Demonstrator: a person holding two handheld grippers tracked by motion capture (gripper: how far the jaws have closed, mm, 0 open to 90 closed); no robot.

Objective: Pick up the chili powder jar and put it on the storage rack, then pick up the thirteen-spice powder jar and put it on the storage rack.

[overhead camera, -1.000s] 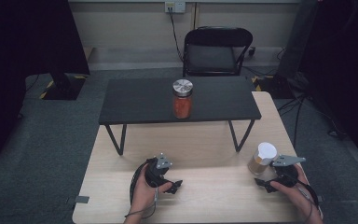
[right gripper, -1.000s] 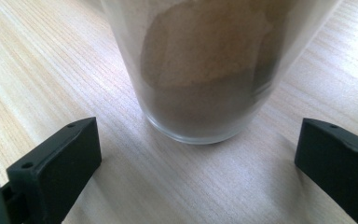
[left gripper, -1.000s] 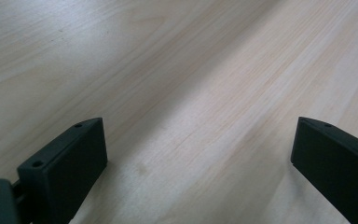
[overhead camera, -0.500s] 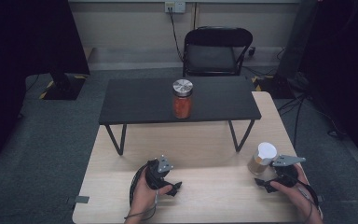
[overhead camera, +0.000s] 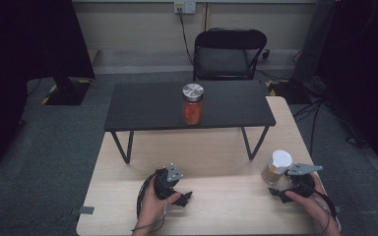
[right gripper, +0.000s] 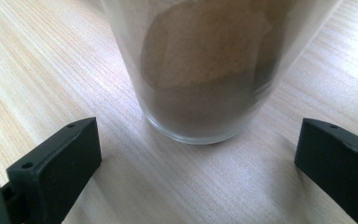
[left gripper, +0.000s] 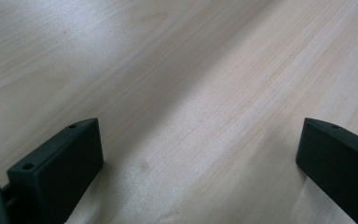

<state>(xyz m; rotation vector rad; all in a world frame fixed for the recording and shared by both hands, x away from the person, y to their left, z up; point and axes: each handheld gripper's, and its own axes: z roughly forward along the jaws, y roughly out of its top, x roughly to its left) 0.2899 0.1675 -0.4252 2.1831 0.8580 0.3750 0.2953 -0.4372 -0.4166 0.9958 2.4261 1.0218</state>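
A glass jar with a white lid (overhead camera: pixel 277 167) and brown powder inside stands on the light wooden table (overhead camera: pixel 211 152) at the near right. My right gripper (overhead camera: pixel 274 192) rests just behind it, open; in the right gripper view the jar (right gripper: pixel 205 70) stands just beyond the gripper (right gripper: pixel 198 135), whose wide-apart jaws do not touch it. My left gripper (overhead camera: pixel 184 196) lies at the near left, held by a hand. Its jaws have just been opening and stand wide in the left gripper view (left gripper: pixel 200 135), with bare wood between them.
A low black table (overhead camera: pixel 142 105) stands on the far half of the wooden table and carries a jar with a metal lid and orange-red contents (overhead camera: pixel 192 105). A black chair (overhead camera: pixel 229 54) stands behind. Grey carpet surrounds the table.
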